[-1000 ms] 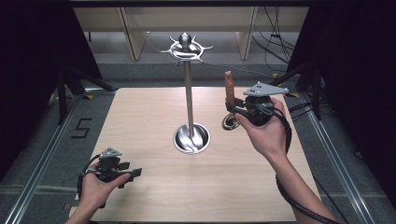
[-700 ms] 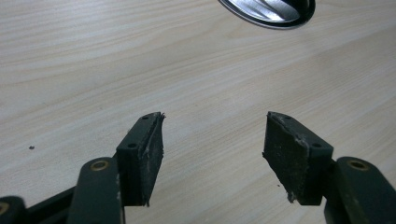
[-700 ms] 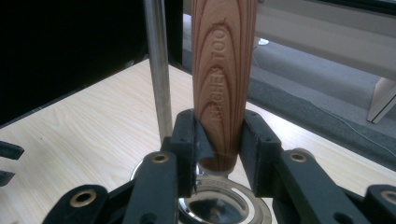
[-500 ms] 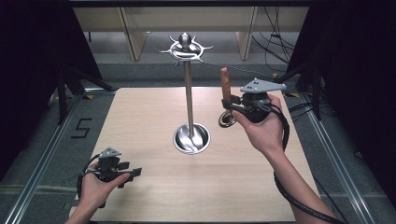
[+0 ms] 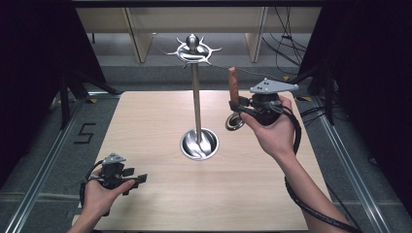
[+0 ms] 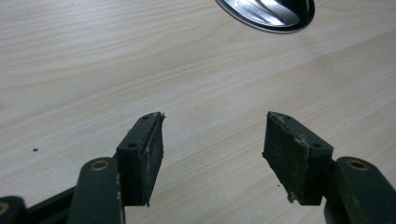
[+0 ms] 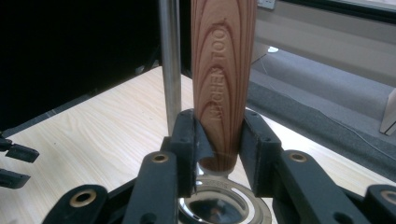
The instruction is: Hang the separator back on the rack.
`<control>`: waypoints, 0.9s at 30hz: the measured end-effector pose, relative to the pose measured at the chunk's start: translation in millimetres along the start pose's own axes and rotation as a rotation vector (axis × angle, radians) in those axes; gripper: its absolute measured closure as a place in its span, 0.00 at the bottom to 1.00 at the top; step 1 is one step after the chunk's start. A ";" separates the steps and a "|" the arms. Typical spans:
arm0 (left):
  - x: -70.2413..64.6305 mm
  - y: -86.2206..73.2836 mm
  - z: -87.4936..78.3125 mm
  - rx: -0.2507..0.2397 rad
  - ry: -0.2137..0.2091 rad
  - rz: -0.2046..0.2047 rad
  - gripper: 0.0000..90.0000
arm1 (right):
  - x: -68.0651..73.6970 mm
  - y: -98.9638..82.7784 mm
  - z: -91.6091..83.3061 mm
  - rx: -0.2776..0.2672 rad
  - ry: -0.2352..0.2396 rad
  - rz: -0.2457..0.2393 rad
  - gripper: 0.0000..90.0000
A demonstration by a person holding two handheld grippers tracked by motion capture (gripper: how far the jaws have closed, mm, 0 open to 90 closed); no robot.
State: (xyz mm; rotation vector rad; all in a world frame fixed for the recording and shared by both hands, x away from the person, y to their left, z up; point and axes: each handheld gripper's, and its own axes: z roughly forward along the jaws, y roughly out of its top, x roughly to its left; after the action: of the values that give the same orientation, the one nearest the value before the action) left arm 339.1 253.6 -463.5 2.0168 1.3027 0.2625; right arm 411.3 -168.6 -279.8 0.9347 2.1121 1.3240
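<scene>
near the table's (image 5: 145, 121) front left corner my left gripper (image 5: 127, 178) rests with jaws apart and empty, while over the right edge my right gripper (image 5: 238, 108) clamps the wooden-handled utensil (image 5: 233, 85) upright, next needing a lift toward the rack's (image 5: 196, 102) hooks.

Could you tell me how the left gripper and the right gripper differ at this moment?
The left gripper has open jaws with nothing between them, while the right gripper is shut on the wooden handle of a kitchen tool. The left gripper sits low near the table's front edge; the right gripper is held up beside the metal stand. Both are black, hand-held and two-jawed.
</scene>
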 end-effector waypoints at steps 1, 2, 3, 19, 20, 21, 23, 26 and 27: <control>-0.1 0.0 0.2 0.000 0.001 0.000 0.41 | 0.4 0.5 -0.3 0.001 0.002 0.000 0.77; -0.7 -0.4 1.2 -0.011 0.005 -0.002 0.41 | 0.2 1.1 -0.2 -0.002 0.005 -0.008 0.77; -0.5 -0.3 1.0 -0.006 0.003 0.000 0.41 | 0.2 1.8 -0.3 -0.011 0.004 -0.015 0.77; -0.1 -0.3 1.0 -0.001 -0.001 -0.002 0.41 | 4.4 11.3 1.5 -0.007 0.021 -0.026 0.77; -0.1 -0.3 0.8 -0.002 -0.001 -0.002 0.41 | 4.7 12.1 2.0 -0.007 0.021 -0.027 0.77; -0.1 -0.4 0.7 -0.001 -0.002 -0.004 0.41 | 5.4 13.3 2.5 -0.011 0.019 -0.029 0.77; 0.0 -0.4 0.7 -0.001 -0.001 -0.005 0.41 | 6.6 14.5 2.9 -0.011 0.033 -0.021 0.77; -1.1 -0.5 2.5 -0.021 0.003 -0.029 0.41 | 7.2 16.4 3.7 -0.024 0.031 -0.032 0.77; -1.0 -0.5 2.5 -0.019 0.002 -0.028 0.41 | 7.3 18.1 3.2 -0.018 0.033 -0.035 0.77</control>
State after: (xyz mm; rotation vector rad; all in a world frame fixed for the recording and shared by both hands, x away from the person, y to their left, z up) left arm 339.6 251.8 -465.4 1.9815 1.3241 0.2634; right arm 414.1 -155.8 -265.0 0.8707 2.1278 1.3474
